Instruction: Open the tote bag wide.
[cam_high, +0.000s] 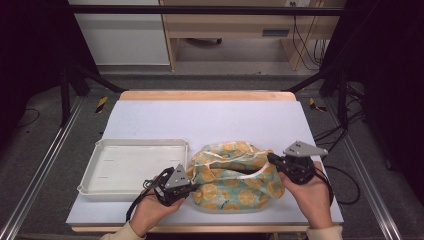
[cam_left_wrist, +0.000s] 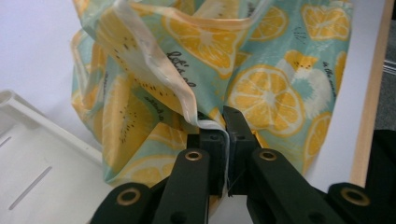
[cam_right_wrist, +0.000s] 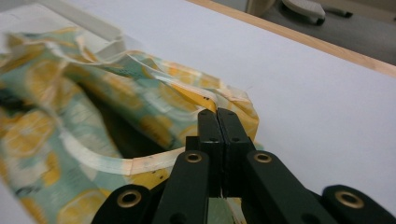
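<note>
Item: cloth bag, teal with an orange-slice print, crumpled on the white table cover at the near edge, just at 3 o'clock of the white tray, which it touches or nearly touches.
Left gripper: jaws shut on the bag's pale hem at the bag's 9 o'clock side; in the left gripper view a thin fold of edge runs between the black pads.
Right gripper: jaws pressed together at the bag's 3 o'clock rim; fabric seems pinched, though how deep I cannot tell.
Hand pose, left: left hand low at 7 o'clock of the bag, gripper lying near level and aimed toward 3 o'clock.
Hand pose, right: right hand at 4 o'clock, palm cupped under the body, gripper aimed toward 9 o'clock.
Risk, slip: both holds sit on the very hem, so a pull apart may draw the thin edge out of the pads.
Risk, single layer: a bite on one layer alone would leave the mouth collapsed.
Risk, tray: a drag toward 9 o'clock could nudge the tray.
</note>
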